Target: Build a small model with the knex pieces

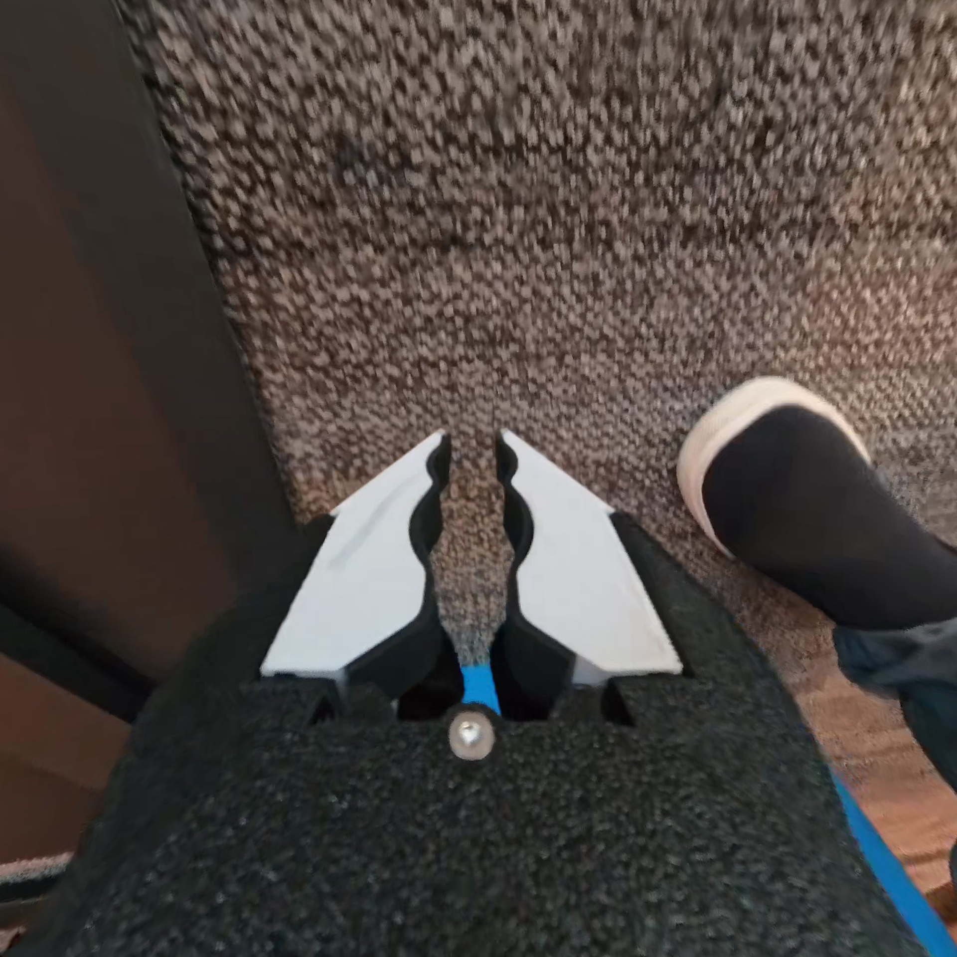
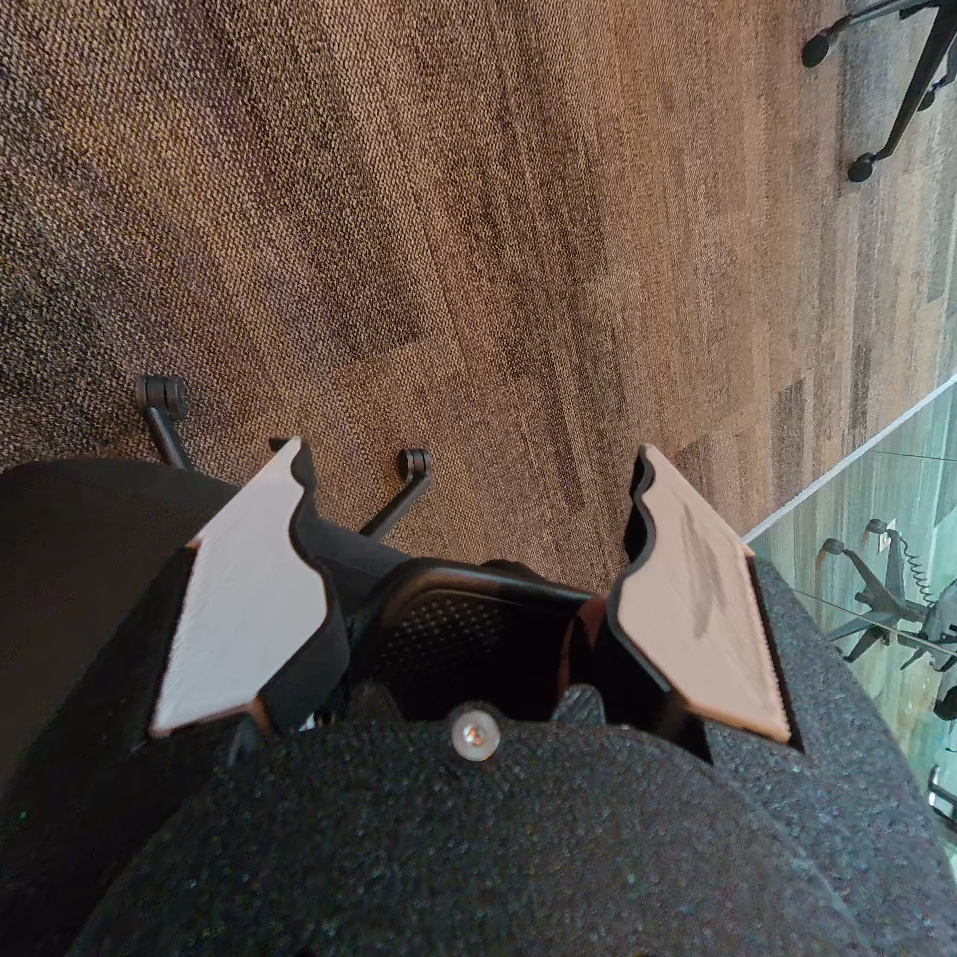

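Both grippers empty, pointed down at carpet.
Left gripper (image 1: 472,440): jaws nearly together, narrow gap, above carpet (image 1: 518,207), shoe (image 1: 787,497) to its right. Right gripper (image 2: 468,458): jaws wide apart over black chair (image 2: 455,621).

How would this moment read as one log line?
left gripper nearly shut, empty, over carpet | right gripper open, empty, above chair
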### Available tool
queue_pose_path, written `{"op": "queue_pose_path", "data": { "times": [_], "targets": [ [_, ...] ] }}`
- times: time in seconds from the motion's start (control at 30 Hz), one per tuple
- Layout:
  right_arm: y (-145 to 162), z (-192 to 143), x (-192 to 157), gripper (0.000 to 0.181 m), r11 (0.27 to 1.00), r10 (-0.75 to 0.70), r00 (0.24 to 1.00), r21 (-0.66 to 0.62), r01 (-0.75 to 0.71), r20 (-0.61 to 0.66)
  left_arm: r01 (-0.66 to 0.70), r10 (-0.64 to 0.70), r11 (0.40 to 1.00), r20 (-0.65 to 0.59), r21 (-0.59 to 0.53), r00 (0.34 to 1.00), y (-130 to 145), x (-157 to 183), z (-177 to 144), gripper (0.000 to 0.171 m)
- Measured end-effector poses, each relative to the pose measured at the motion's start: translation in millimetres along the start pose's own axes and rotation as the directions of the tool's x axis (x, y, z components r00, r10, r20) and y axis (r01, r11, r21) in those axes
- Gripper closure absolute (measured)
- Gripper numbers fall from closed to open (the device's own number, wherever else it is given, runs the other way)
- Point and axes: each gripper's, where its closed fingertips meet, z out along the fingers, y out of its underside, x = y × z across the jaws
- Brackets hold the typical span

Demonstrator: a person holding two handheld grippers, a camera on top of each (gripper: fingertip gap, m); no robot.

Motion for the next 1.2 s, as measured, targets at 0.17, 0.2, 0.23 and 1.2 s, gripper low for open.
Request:
{"op": "queue_pose_path", "data": {
  "times": [0.17, 0.2, 0.23, 1.2],
  "targets": [
    [2, 3, 4, 0.060, 0.999, -0.031, 0.999, 0.010, 0.031, -0.041, 0.002, -0.005, 0.998, 0.037, 0.069, 0.999, -82, -14, 5, 0.144],
    [3, 3, 4, 0.060, 0.999, -0.034, 0.998, 0.012, 0.035, -0.043, -0.013, 0.009, 0.997, 0.048, 0.078, 0.999, -98, -18, 6, 0.143],
    [2, 2, 4, 0.060, 0.999, -0.031, 0.999, 0.020, 0.032, -0.044, -0.031, 0.025, 0.995, 0.059, 0.092, 0.998, -114, -22, 7, 0.143],
    [-23, -9, -39, 0.069, 0.998, -0.049, 0.998, -0.027, 0.049, -0.031, -0.447, 0.433, 0.893, 0.160, 0.061, 0.887, -279, -126, 86, 0.163]
  ]
}}
